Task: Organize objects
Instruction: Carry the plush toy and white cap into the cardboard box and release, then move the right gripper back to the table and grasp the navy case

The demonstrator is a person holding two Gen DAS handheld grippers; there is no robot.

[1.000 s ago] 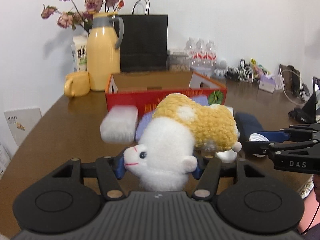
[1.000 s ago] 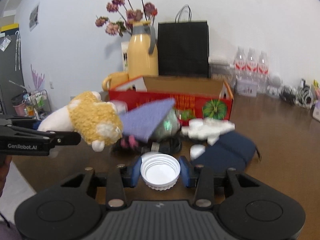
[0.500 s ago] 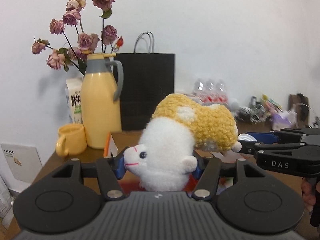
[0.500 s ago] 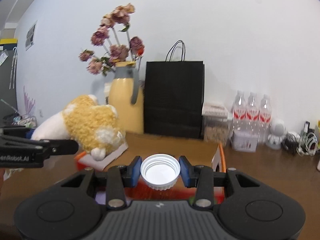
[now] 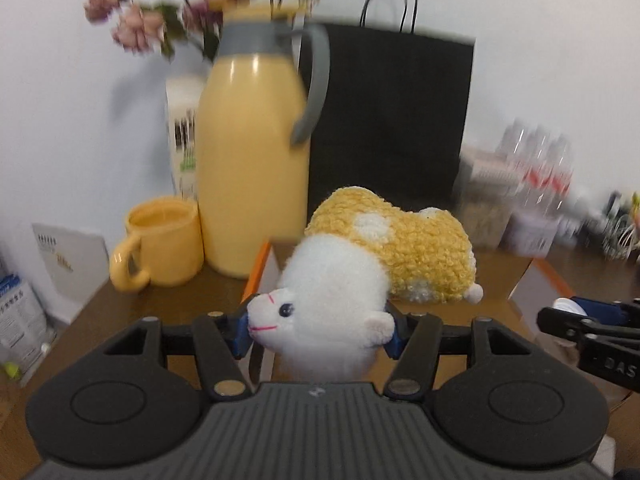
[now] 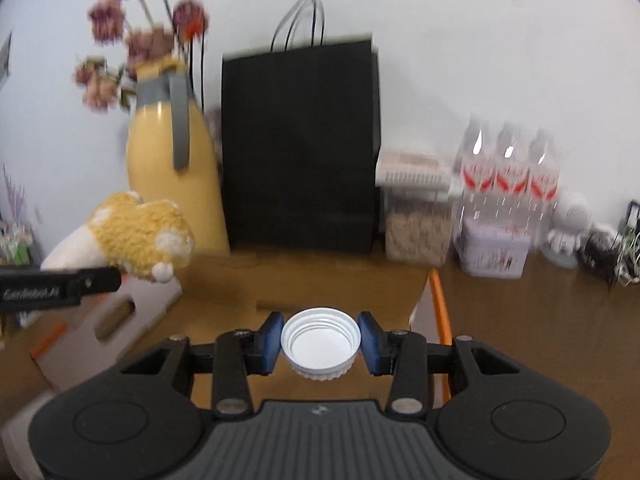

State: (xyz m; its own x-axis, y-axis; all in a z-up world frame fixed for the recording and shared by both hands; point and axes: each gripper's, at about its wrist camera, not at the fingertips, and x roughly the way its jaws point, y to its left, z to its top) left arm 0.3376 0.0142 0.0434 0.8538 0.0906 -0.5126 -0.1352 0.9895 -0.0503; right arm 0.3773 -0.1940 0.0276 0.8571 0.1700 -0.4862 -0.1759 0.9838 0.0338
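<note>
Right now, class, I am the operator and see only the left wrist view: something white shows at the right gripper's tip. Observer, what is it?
Observer: A white threaded cap, open side towards the camera, pinched between the right fingers.
Operator: Does the box have a handle?
Observer: Yes, a slot cut in its left flap.
Operator: And the blur right of the bottles?
Observer: A small white robot figure stands there.
</note>
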